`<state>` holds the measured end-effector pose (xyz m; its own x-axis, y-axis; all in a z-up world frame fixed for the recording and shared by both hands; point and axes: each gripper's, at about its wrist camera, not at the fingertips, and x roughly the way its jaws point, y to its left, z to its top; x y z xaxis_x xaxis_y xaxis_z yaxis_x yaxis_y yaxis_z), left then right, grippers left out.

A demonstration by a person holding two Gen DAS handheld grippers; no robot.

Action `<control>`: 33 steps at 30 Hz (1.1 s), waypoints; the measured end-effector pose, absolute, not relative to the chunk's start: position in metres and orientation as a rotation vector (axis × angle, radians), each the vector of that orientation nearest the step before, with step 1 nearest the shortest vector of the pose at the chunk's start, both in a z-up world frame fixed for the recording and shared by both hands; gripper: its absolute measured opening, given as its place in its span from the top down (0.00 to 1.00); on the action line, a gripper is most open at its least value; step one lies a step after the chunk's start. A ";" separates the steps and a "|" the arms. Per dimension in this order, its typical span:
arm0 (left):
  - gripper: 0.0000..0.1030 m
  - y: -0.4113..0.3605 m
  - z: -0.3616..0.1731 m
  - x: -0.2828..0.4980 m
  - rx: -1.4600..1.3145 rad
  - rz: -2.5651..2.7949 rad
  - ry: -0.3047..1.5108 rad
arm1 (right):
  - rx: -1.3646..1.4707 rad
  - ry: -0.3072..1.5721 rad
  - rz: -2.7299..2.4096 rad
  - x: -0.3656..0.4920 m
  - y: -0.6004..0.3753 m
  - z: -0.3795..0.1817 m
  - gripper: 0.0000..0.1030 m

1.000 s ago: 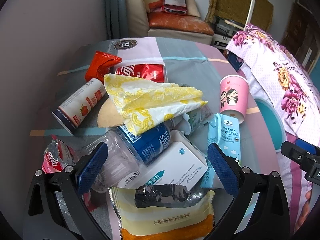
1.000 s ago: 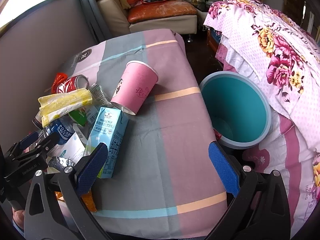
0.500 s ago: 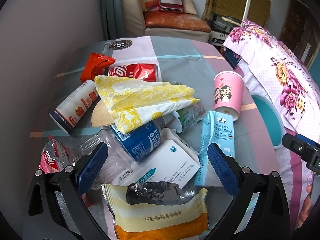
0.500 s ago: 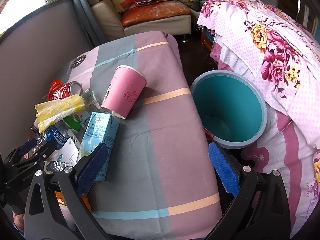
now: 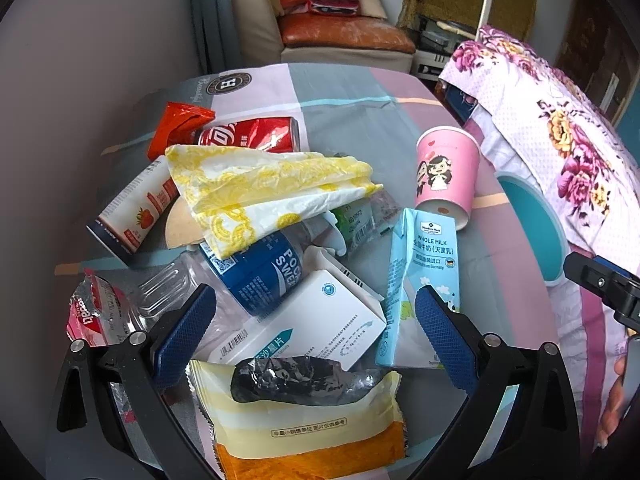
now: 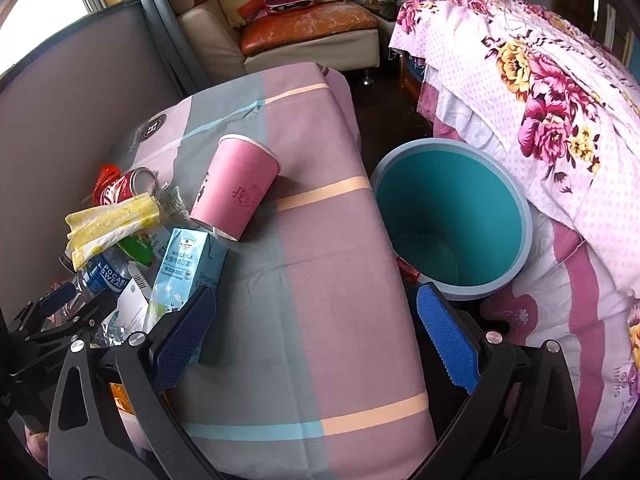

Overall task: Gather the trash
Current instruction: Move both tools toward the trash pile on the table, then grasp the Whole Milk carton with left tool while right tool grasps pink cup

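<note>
Since the teal bin (image 6: 452,220) sat just beside the table, both grippers, left (image 5: 316,320) and right (image 6: 316,328), hung wide open and empty over the trash pile (image 5: 280,240), ready to grab.

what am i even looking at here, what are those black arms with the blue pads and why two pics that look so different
Those black arms are handheld grippers, one in each of a person's hands, with no robot involved. Each carries a fisheye camera looking forward between its two blue-padded fingers, so you get one picture per hand.

The left gripper hangs open over a heap of trash on a striped tablecloth: a yellow snack wrapper, a white box, a blue-labelled bottle, a milk carton, a pink paper cup, a red can and a yellow-patterned napkin.

The right gripper is also open and empty, above bare cloth beside the carton. Its view shows the teal bin standing next to the table.
</note>
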<state>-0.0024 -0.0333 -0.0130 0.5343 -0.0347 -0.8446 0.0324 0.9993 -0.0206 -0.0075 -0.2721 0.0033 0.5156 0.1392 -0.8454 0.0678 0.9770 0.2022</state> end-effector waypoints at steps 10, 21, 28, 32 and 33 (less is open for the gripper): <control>0.03 -0.040 -0.019 0.004 -0.009 -0.098 1.060 | 0.236 1.037 0.047 -0.004 -0.281 -0.002 0.06; 0.13 -0.089 -0.032 0.020 0.123 -0.249 1.170 | 0.287 1.045 0.035 -0.001 -0.301 -0.009 0.06; 0.13 -0.102 -0.051 0.042 0.179 -0.257 1.232 | 0.302 1.055 0.023 0.002 -0.312 -0.014 0.06; 0.13 -0.107 -0.059 0.049 0.190 -0.256 1.243 | 0.306 1.065 0.012 0.005 -0.315 -0.016 0.06; 0.13 -0.108 -0.061 0.050 0.187 -0.259 1.246 | 0.305 1.067 0.009 0.006 -0.316 -0.017 0.06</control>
<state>0.0501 -0.1077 -0.0606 0.2958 -0.0917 -0.9508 0.2944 0.9557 -0.0006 0.0063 -0.3157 -0.0174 0.4866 0.1539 -0.8599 0.1395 0.9580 0.2504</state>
